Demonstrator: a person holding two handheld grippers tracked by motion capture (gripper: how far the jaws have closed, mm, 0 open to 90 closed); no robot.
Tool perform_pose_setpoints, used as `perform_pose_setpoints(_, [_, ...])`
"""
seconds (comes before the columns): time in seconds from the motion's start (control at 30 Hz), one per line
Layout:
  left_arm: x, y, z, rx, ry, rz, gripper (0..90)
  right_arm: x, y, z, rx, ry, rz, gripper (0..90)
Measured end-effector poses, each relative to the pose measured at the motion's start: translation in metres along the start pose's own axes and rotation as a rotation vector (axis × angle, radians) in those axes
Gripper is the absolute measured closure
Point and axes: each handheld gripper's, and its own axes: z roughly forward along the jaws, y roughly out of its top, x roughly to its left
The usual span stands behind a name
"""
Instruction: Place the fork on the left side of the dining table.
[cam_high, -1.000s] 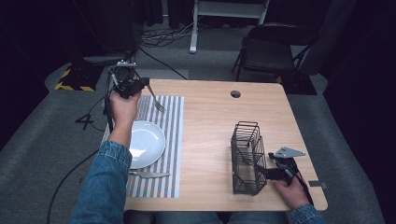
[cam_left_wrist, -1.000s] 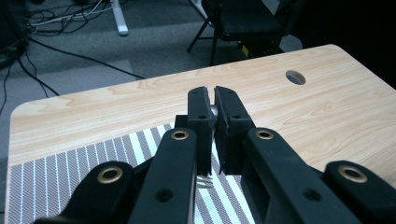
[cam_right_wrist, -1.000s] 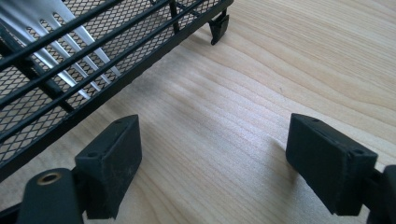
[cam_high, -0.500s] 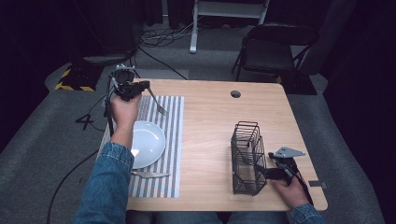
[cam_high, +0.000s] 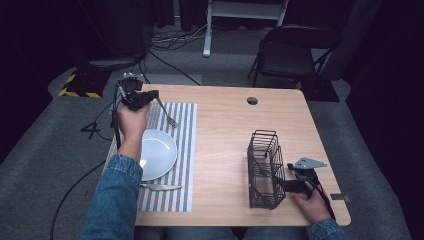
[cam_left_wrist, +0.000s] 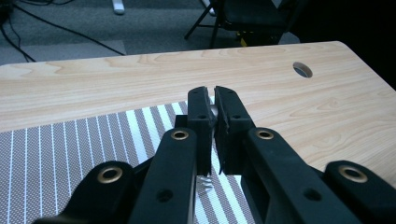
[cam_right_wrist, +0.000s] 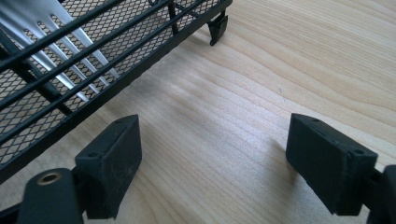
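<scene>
The left tool is clamped on a fork, which hangs tines-down over the striped mat near the surface's far left corner. A plate lies on the mat nearer the person, with a knife at its near side. The right tool stands wide apart, holding nothing, low by the near right corner, just beside the wire basket, which has cutlery inside.

Dark studio: floor cables, hazard tape, folding chair.
</scene>
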Motion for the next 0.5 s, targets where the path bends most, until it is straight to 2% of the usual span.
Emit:
perform_pose_setpoints(0.13, [0.004, -0.002, -0.001, -0.007, 0.002, -0.017, 85.5, 0.0, 0.0, 0.0, 0.0, 0.001, 0.0, 18.4])
perform_pose_setpoints(0.27, [0.009, -0.004, -0.001, -0.002, 0.031, -0.024, 83.8, 0.0, 0.0, 0.0, 0.0, 0.001, 0.0, 18.4])
perform_pose_setpoints(0.33, [0.013, -0.005, 0.0, 0.009, 0.043, -0.034, 77.1, 0.0, 0.0, 0.0, 0.0, 0.001, 0.0, 18.4])
perform_pose_setpoints(0.5, [0.021, -0.009, 0.0, 0.01, 0.042, -0.068, 64.1, 0.0, 0.0, 0.0, 0.0, 0.001, 0.0, 18.4])
